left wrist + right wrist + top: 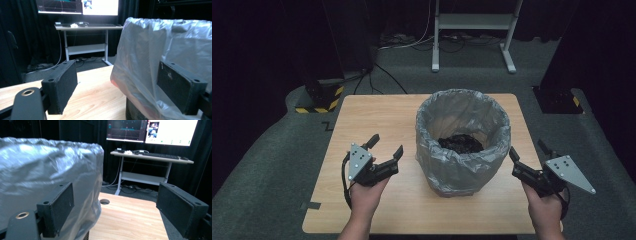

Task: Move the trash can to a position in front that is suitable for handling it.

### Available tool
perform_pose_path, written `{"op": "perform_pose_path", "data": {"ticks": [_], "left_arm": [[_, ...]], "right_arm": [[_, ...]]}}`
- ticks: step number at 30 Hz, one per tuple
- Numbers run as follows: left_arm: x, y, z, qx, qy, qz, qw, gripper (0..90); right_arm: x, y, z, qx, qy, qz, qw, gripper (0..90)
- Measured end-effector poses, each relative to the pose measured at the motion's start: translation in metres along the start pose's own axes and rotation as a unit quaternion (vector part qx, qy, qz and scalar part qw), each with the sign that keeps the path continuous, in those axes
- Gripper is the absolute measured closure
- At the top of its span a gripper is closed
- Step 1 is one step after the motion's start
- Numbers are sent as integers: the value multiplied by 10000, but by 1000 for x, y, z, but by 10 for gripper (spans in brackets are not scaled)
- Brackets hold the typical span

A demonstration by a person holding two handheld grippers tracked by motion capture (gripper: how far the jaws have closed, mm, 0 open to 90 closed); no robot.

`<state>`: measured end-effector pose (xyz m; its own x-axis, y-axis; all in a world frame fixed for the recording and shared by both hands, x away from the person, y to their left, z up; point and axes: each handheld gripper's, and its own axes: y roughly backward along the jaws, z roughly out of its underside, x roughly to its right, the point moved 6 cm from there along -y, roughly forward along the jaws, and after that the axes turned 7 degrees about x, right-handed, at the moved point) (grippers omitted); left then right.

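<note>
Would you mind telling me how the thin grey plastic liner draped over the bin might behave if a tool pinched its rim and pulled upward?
The thin grey plastic liner looks wrinkled and loose, so it would likely stretch and bunch, staying floppy. Its glossy film may slip between pads. The dark contents could add weight and strain it.

The high view looked down from above. Both gripper views sat low and close, sharing the bin (463, 142) and table (377, 115).

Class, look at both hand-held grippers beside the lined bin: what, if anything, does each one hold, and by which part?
Nothing is held. The left hand-held gripper and the right hand-held gripper stand open either side of the bin, pads apart from its plastic liner.
</note>
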<state>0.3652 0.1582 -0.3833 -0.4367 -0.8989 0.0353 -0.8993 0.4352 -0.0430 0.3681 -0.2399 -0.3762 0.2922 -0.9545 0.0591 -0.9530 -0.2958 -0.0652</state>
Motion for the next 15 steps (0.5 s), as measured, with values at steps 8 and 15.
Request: {"op": "perform_pose_path", "data": {"ticks": [8, 15], "left_arm": [[10, 6, -16, 311, -28, 105, 9995, 165], [22, 10, -28, 533, -29, 221, 9983, 173]], "right_arm": [[-4, 6, -12, 190, -10, -63, 9998, 143], [-8, 10, -21, 326, -22, -116, 9994, 143]]}}
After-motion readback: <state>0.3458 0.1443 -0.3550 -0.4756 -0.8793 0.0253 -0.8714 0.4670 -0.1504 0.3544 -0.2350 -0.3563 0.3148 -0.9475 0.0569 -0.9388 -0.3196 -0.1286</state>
